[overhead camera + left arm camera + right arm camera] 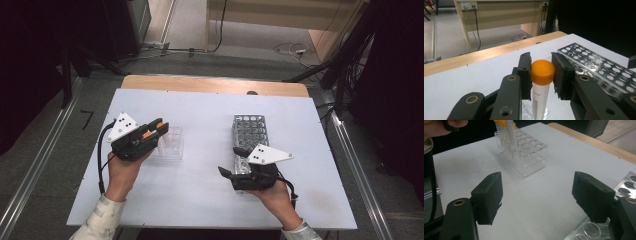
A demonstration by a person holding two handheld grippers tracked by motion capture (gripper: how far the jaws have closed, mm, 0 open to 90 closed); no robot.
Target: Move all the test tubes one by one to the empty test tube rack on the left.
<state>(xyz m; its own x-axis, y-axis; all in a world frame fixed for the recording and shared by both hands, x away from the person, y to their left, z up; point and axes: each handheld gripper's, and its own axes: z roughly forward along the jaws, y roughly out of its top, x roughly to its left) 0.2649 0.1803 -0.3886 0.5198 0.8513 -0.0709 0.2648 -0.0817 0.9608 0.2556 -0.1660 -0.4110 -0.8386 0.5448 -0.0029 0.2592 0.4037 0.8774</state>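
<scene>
You are clamping your left gripper on the orange-capped tube, holding it upright over the clear rack. Your right gripper is hanging spread apart, holding nothing, beside the metal rack. Next, I judge, you are seating the tube in 1 well.

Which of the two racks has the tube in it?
The clear rack by the left gripper, whose fingers clamp the orange-capped tube standing in it. The metal rack looks empty.

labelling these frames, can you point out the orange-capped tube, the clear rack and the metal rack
orange-capped tube (542, 72): left gripper view, on its orange cap.
clear rack (529, 157): right gripper view, on its holed top plate.
metal rack (250, 129): high view, on its perforated top.
</scene>
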